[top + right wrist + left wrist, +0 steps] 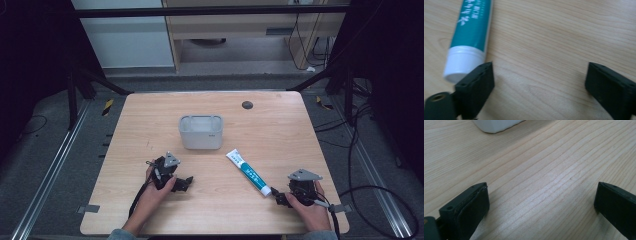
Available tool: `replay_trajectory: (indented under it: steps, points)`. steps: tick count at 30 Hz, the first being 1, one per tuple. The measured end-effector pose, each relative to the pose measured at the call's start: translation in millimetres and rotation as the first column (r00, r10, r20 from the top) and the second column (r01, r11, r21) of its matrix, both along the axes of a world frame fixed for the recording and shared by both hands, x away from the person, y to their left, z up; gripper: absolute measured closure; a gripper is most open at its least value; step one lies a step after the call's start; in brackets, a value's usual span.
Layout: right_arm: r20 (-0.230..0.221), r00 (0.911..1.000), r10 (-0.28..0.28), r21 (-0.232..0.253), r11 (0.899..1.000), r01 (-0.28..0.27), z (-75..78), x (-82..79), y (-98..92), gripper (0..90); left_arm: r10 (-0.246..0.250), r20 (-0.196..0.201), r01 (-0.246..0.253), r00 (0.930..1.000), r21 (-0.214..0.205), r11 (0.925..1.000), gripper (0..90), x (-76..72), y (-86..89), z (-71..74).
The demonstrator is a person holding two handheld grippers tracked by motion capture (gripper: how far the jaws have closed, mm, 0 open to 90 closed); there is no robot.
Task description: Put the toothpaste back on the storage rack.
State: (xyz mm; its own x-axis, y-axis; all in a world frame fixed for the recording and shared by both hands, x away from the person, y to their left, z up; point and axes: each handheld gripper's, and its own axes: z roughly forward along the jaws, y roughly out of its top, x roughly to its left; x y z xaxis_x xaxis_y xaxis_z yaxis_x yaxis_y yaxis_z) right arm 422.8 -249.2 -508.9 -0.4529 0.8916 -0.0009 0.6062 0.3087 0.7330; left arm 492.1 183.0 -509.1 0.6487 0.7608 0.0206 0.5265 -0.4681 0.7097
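Your right gripper (281, 197) sits low with jaws wide and empty, just beside the toothpaste tube (248, 172) lying flat near the white bin (200, 132), lined up for a pinch; your left gripper (184, 183) rests wide open, holding nothing

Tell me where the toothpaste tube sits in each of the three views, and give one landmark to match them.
High view: the toothpaste tube lies slantwise right of centre, cap toward the right gripper.
Left gripper view: not in this picture.
Right gripper view: upper left, white cap just above the near jaw.
Shared landmark: the wooden table, with its grain in all three.
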Motion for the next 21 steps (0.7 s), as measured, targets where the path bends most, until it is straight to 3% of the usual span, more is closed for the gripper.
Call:
replay_trajectory:
  steps: [6,10,15,21]
  points:
    - [0.034,0.9991,0.027,0.034,0.999,-0.028,15.9,-9.7,4.0,10.5,0.001,-0.002,-0.001,1.0,-0.003,1.0,0.0,0.2,-0.2,-0.1]
    - [0.055,0.9966,0.061,-0.024,0.998,-0.06,26.8,-13.9,15.1,14.5,-0.001,-0.003,0.001,1.0,-0.004,1.0,0.0,0.4,-0.2,-0.1]
    - [0.077,0.9945,0.071,-0.028,0.997,-0.069,42.2,-11.4,22.7,15.4,-0.005,-0.002,0.005,1.0,-0.004,1.0,0.0,0.8,-0.1,-0.2]
    - [0.062,0.9948,0.081,-0.017,0.997,-0.08,60.2,1.7,30.6,20.7,-0.007,-0.002,0.007,1.0,-0.003,1.0,0.0,0.9,0.0,-0.2]
